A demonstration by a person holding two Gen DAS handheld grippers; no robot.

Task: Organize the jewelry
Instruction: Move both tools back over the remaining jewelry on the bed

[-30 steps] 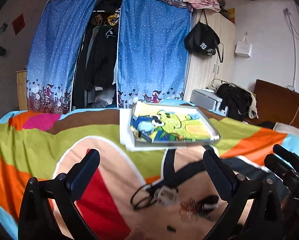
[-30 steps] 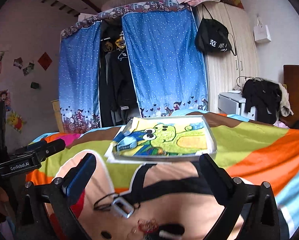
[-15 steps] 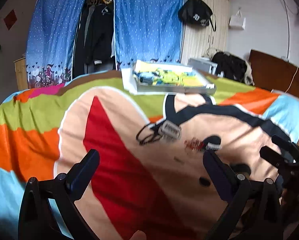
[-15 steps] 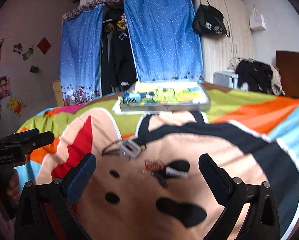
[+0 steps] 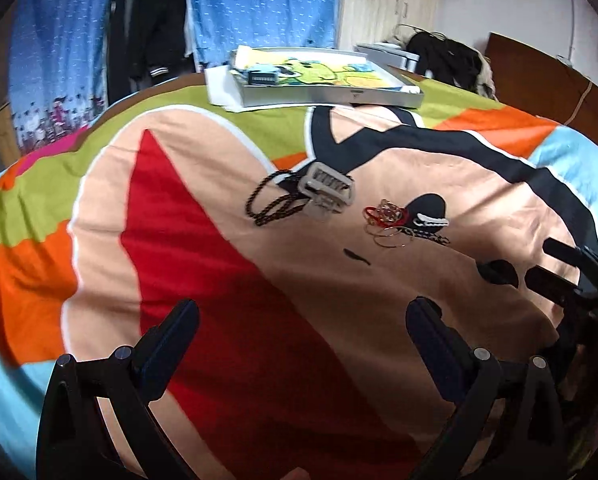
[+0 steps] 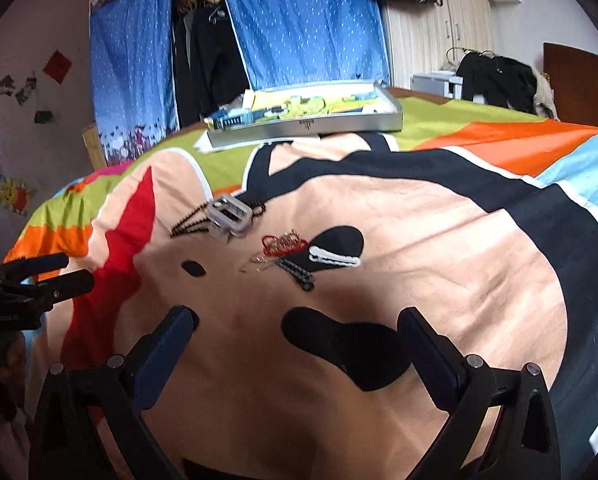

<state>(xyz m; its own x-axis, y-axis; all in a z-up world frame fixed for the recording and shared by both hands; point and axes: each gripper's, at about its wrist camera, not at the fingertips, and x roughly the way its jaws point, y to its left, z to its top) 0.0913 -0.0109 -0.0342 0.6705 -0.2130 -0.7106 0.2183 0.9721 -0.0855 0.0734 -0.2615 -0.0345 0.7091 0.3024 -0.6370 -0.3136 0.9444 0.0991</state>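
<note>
Left wrist view: we hold both grippers — left gripper (image 5: 299, 340), right gripper (image 6: 295, 344) — spread apart, empty, above the bedspread (image 5: 227, 264), bracelets (image 5: 387, 216) mid-cover.

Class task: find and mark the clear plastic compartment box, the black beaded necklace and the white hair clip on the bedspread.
clear plastic compartment box (image 5: 326, 190), left wrist view, on its lid.
black beaded necklace (image 5: 264, 205), left wrist view, on the looped strands left of the box.
white hair clip (image 6: 333, 257), right wrist view, on the middle of its body.
</note>
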